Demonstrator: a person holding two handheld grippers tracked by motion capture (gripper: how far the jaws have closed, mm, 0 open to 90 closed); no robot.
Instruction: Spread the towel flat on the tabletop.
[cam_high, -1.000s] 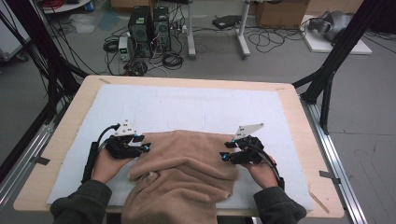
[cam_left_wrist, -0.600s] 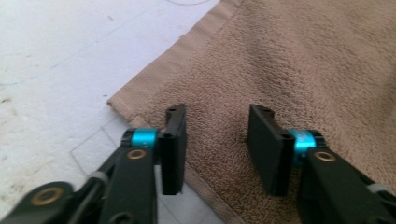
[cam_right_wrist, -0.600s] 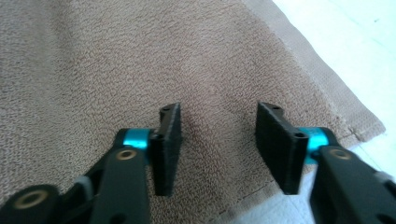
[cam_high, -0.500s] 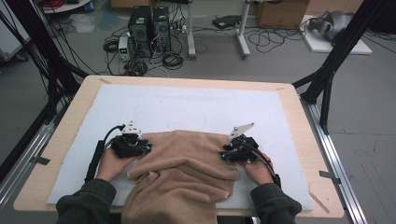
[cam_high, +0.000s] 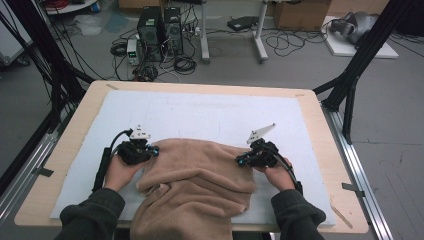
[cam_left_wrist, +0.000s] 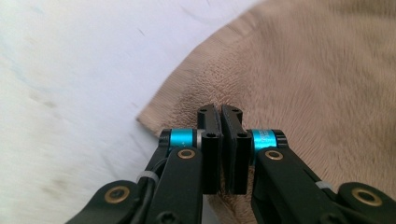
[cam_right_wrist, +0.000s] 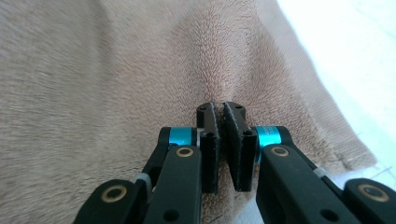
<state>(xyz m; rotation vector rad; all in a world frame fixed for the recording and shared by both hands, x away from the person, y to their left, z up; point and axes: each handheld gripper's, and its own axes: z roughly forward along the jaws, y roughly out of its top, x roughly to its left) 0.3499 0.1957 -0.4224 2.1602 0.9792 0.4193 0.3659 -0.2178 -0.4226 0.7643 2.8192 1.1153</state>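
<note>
Towel: tan towel (cam_high: 192, 190) bunched at bench (cam_high: 75, 135) near edge, on white mat (cam_high: 200, 112).
Left claw (cam_high: 154, 150): just closed, pinching towel's left corner, hand low.
Right claw (cam_high: 240, 161): likewise pinching the right edge.

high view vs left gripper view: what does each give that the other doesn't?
High view alone: the whole brown towel bunched on the white mat, both hands, the right gripper at the towel's right edge, the floor clutter beyond the table.

Left gripper view alone: its jaws closed together at the towel's ribbed hem, near a corner; whether cloth is pinched cannot be told.

Both: the left gripper at the towel's left edge, towel and mat.
</note>
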